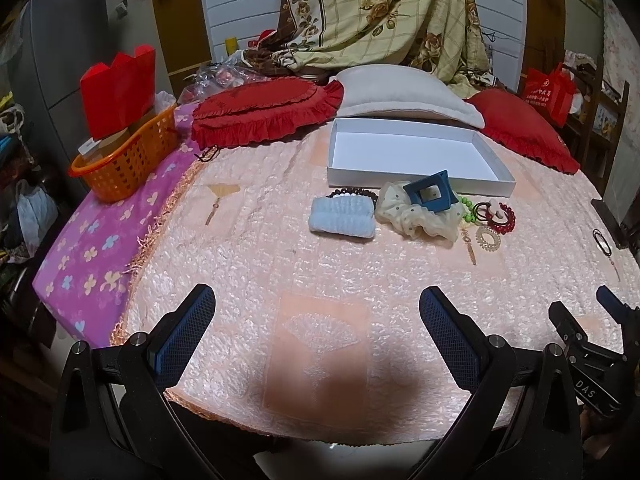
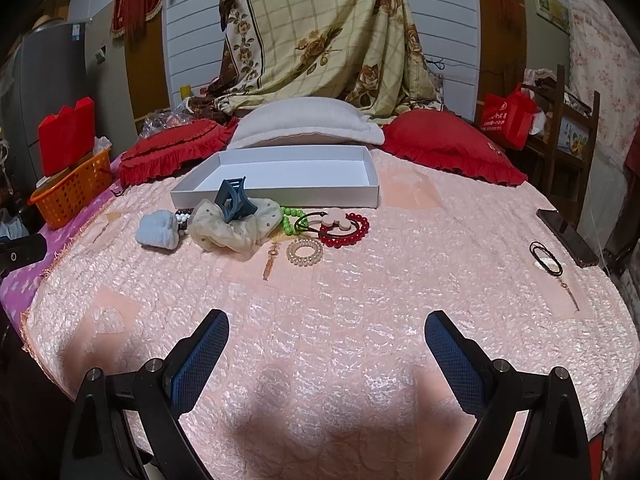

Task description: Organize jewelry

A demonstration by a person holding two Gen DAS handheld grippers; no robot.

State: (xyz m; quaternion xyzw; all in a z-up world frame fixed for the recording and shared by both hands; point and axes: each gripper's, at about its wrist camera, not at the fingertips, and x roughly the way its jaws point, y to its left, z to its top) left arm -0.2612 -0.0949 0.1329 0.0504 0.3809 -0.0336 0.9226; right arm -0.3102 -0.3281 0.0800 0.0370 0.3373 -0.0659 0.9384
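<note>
Pink quilted bedspread [image 2: 400, 300] filling both views, pillows and draped blanket behind. You are holding left gripper [image 1: 316, 312] and right gripper [image 2: 326, 338] low over near edge, both spread wide, gripping nothing. Jewelry pile is lying at 12 o'clock, well apart: blue towel [image 2: 158, 230], cream scrunchie [image 2: 232, 232] with blue claw clip [image 2: 234, 200] on top, green beads [image 2: 290, 220], red bead bracelet [image 2: 348, 232], coil tie [image 2: 305, 252]. White box [image 2: 280, 196] is sitting empty just beyond. Black ties [image 2: 546, 258] lying at 2 o'clock. Judging: sorting not started; next calls for reaching forward, pinching one piece.

Jewelry pile [image 2: 256, 224] just before the box [image 2: 280, 184], pillows [image 2: 304, 124] behind.
</note>
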